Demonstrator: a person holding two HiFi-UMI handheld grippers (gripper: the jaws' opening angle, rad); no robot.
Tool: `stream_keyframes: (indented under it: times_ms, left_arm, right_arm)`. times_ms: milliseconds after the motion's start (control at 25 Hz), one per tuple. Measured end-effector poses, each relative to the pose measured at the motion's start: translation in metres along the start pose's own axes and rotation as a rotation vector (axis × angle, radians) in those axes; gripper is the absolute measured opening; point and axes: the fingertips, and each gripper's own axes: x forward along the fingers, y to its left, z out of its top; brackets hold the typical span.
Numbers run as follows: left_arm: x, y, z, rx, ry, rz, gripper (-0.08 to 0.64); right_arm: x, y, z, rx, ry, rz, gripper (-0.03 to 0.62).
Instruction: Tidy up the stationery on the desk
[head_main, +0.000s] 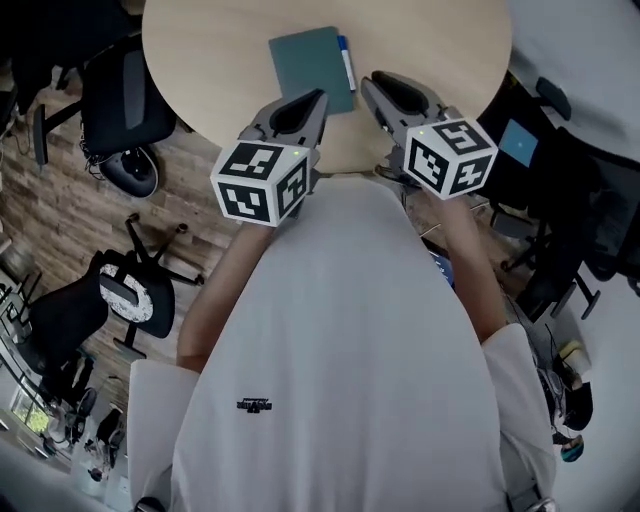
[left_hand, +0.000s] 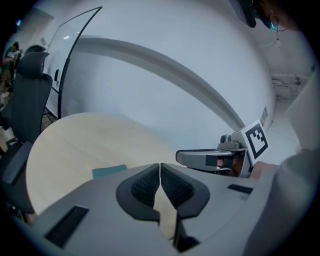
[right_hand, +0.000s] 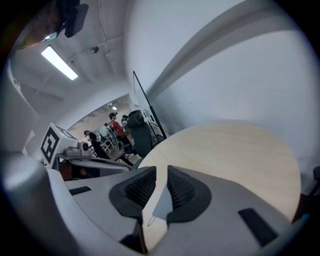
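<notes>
L arm: forearm bent, left hand-held gripper (head_main: 318, 96) held before the chest, tipped fwd and down over the near edge of the desk (head_main: 210, 70).
R arm: same pose; right hand-held gripper (head_main: 370, 86) just beside the L one.
L jaws: pads together, nothing btwn.
R jaws: narrow gap, empty.
Count: 2 grippers; 1 teal notebook (head_main: 310, 62); 1 blue pen (head_main: 346, 60).
Stationery: notebook flat on desk, pen along its edge on the R-gripper side; both beyond the jaw tips.
</notes>
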Motion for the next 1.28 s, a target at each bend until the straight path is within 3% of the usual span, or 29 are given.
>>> stream_keyframes:
  times_ms: [200,400,680,840,960,1160,1280]
  left_arm:
    - [-0.037,-0.025,0.018,0.041,-0.032,-0.044,0.025]
    - [-0.065,-0.052,0.037,0.074,-0.094,-0.090,0.025]
    - [-0.088,-0.068,0.050,0.224,-0.206,-0.043,0.025]
    - [-0.097,-0.053,0.053,0.274,-0.243,0.080,0.025]
    - [-0.097,-0.047,0.048,0.276,-0.226,0.121,0.025]
    - [-0.098,-0.043,0.051,0.282,-0.242,0.109,0.025]
    - [-0.099,-0.045,0.062,0.278,-0.318,0.097,0.025]
  right_arm:
    - [-0.042,0.038,0.021,-0.074,-0.068,0.014,0.092]
    - [-0.075,0.057,0.031,-0.101,-0.166,-0.042,0.092]
    - [-0.097,0.075,0.031,-0.162,-0.272,-0.191,0.053]
    - [-0.091,0.087,0.022,-0.163,-0.274,-0.207,0.042]
    - [-0.089,0.092,0.022,-0.197,-0.263,-0.218,0.034]
    - [-0.081,0.097,0.028,-0.210,-0.263,-0.218,0.034]
    - [-0.074,0.099,0.030,-0.207,-0.254,-0.215,0.034]
